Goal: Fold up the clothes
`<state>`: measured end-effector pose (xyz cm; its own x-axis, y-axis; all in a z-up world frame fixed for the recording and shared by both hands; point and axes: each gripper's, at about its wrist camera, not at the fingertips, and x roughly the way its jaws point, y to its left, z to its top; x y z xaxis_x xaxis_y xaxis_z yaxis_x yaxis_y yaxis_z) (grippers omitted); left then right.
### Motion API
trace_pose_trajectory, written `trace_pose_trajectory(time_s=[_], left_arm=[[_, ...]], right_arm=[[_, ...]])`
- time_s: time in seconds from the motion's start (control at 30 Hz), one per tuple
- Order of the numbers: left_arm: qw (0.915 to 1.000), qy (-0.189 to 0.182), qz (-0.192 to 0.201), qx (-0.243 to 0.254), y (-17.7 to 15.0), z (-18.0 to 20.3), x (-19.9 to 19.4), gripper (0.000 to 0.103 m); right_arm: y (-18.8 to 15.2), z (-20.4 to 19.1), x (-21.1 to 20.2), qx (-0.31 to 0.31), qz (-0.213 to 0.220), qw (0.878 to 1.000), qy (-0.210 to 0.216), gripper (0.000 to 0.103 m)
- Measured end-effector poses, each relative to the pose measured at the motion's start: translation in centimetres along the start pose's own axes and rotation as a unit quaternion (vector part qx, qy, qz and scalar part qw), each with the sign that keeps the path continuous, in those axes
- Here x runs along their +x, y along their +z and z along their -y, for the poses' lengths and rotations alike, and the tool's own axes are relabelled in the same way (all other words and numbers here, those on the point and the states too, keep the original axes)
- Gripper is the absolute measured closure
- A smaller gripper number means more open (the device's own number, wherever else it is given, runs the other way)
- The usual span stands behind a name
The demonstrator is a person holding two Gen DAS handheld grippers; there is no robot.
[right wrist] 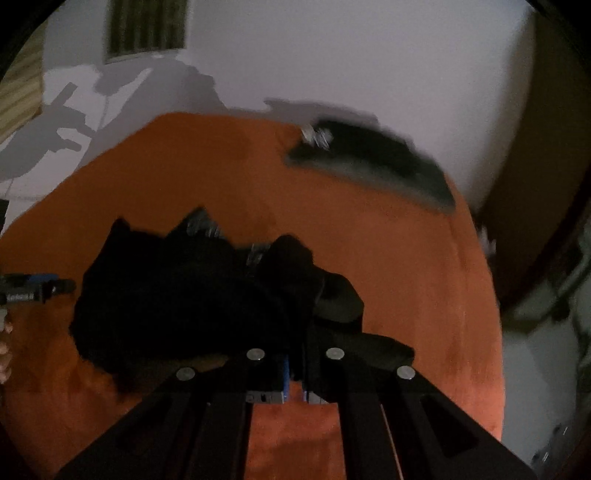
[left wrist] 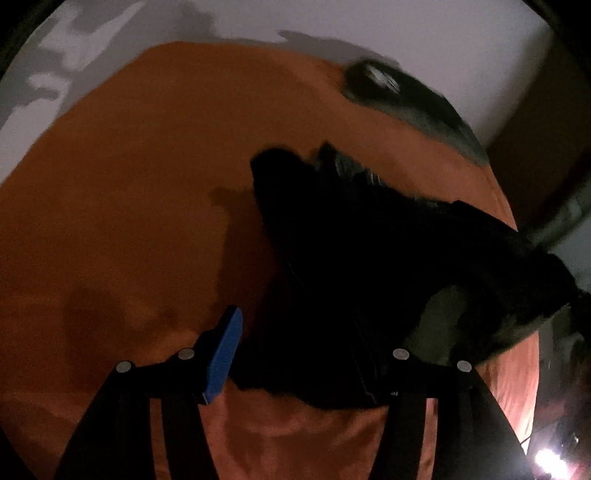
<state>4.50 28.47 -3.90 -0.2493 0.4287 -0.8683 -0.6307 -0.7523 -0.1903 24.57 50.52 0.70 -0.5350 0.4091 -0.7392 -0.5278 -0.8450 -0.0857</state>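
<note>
Black, crumpled cloth, the garment (right wrist: pixel 177 306) of the task, is shown bunched on an orange, soft-napped cover (right wrist: pixel 406 295) that is spread over a wide surface.

Right wrist view, near field: the right gripper (right wrist: pixel 294 369) is seen with its blue-padded jaws drawn together to a narrow slit. A fold of the black garment is pinched between them and spreads away to the left and ahead of the tips. Its far edge carries pale, blurred markings that cannot be read.

Left wrist view, near field: the left gripper (left wrist: pixel 295 347) is seen with its jaws set wide. One flat blue pad (left wrist: pixel 223 354) is exposed on the left. The opposite finger is lost against the black garment (left wrist: pixel 351 258), so it cannot be told whether the cloth is pressed or merely lies between the jaws.

Middle field: at the left edge of the right wrist view, the blue and black tip of the left gripper (right wrist: pixel 35 288) is seen just beside the garment, with a person's fingertips (right wrist: pixel 4 347) below it.

Far field: a second, dark grey-green garment (right wrist: pixel 373 162) with a pale patch lies near the far right edge of the orange cover, well apart from the black one. Behind it a pale wall (right wrist: pixel 369 55) is crossed by grey shadows, and a slatted rectangular panel (right wrist: pixel 147 27) is set at the upper left.
</note>
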Motion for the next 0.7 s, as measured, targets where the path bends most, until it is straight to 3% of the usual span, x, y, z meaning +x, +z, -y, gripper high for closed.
trace_pose_trajectory(time_s=[0.13,0.23,0.3,0.5,0.63,0.7], left_arm=[[0.9988,-0.003,-0.015,0.047,-1.7,1.9,0.5,0.044],[0.9983,-0.016,-0.031,0.046,-1.5,1.6,1.0,0.044],[0.9973,-0.031,-0.057,0.034,-0.6,-0.6,1.9,0.044],[0.997,-0.061,-0.038,0.029,-2.0,-2.2,0.1,0.044],[0.9962,-0.076,-0.038,0.02,-3.3,-4.0,0.2,0.043],[0.9971,-0.067,-0.032,0.017,-4.0,-5.0,-0.2,0.043]], right_arm=[[-6.4,0.3,-0.4,0.02,-0.037,0.999,0.014,0.1],[-10.0,-0.9,-0.8,0.023,-0.061,0.997,0.031,0.1],[-11.2,-2.4,-0.5,0.017,-0.072,0.996,0.046,0.1],[-16.8,-5.9,-2.4,0.009,-0.105,0.99,0.092,0.1],[-20.0,-7.3,0.1,-0.002,-0.15,0.982,0.116,0.098],[-20.7,-7.3,0.7,-0.01,-0.165,0.977,0.131,0.094]])
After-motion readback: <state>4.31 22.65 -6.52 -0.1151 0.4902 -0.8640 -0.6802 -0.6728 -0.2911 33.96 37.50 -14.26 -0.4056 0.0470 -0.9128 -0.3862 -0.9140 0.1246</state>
